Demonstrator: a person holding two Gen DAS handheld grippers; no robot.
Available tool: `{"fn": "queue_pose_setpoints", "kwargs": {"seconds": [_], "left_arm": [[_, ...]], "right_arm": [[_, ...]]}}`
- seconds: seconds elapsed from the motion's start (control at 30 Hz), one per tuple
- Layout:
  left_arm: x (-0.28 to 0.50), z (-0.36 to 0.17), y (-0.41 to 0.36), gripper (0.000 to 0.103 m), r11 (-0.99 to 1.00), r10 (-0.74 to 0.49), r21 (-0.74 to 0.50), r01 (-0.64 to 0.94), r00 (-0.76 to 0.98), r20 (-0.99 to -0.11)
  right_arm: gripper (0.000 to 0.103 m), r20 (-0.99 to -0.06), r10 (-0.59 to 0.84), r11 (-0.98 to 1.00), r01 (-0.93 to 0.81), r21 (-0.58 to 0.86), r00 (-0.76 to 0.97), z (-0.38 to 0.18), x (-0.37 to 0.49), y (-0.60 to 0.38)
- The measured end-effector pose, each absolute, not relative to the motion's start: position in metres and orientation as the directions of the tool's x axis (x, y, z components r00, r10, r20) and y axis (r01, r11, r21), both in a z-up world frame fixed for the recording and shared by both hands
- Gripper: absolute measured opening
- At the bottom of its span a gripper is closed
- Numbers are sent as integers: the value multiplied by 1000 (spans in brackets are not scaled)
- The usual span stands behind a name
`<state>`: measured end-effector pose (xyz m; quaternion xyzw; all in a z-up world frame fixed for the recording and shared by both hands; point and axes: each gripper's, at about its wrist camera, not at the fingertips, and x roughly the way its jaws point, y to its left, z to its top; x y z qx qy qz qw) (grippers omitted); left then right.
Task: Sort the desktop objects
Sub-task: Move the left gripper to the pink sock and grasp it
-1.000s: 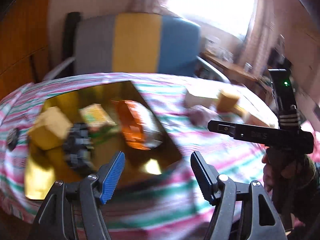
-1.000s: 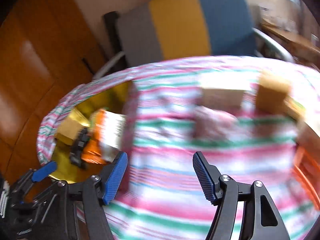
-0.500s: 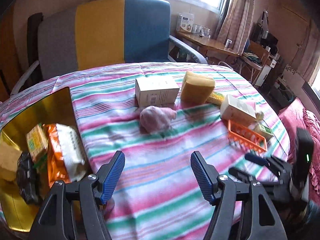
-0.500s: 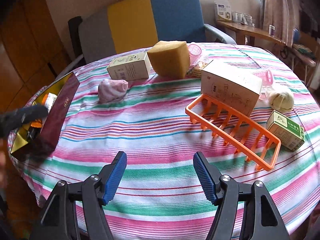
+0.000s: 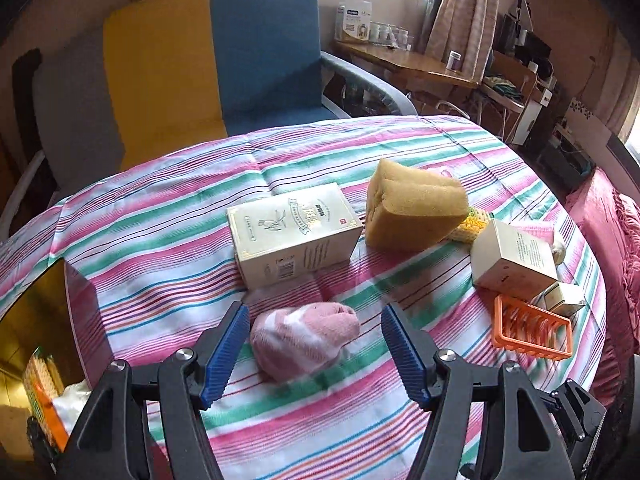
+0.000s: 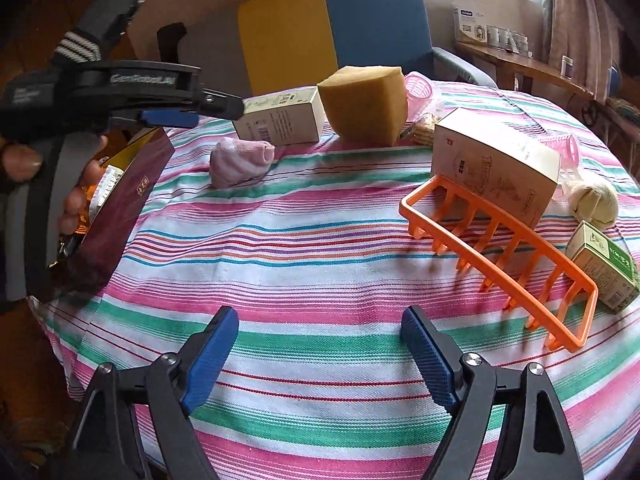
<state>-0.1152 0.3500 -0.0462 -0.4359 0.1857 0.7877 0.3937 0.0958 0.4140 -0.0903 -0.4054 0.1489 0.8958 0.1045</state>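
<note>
A rolled pink sock [image 5: 304, 338] lies on the striped tablecloth [image 5: 160, 240]. My left gripper [image 5: 316, 346] is open and its blue fingers stand on either side of the sock, not closed on it. The sock also shows in the right wrist view [image 6: 240, 162], with the left gripper [image 6: 188, 110] above and to its left. My right gripper [image 6: 320, 356] is open and empty over the table's near edge. A gold-lined box [image 5: 28, 332] with a maroon wall [image 6: 120, 208] holds snack packs at the left.
A cream carton [image 5: 294, 234], a yellow sponge [image 5: 414, 212], another carton [image 6: 496, 170], an orange rack [image 6: 500, 250], a small green box [image 6: 604, 266], pink cups [image 6: 418, 90] and a pale sock ball [image 6: 594, 200] lie on the table. A chair [image 5: 208, 60] stands behind.
My left gripper swung right from the gold box and dropped around the pink sock. My right gripper swung toward the table's middle and drew back a little.
</note>
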Motion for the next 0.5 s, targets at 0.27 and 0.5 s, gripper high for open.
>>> {"fn": "queue_pose_setpoints", "kwargs": {"seconds": [0.27,0.5], "left_arm": [[-128,-85,370,68,-603,391,-41,-797,-251,-886],[-112,-91,339,47,-622,403,-77,-779,-234,-885]], "right_arm": [[99,-743,70,-949,-275,156,-665,-95,91,407],[100,-734,93,-957,-264,122,-673,-98,90,403]]}}
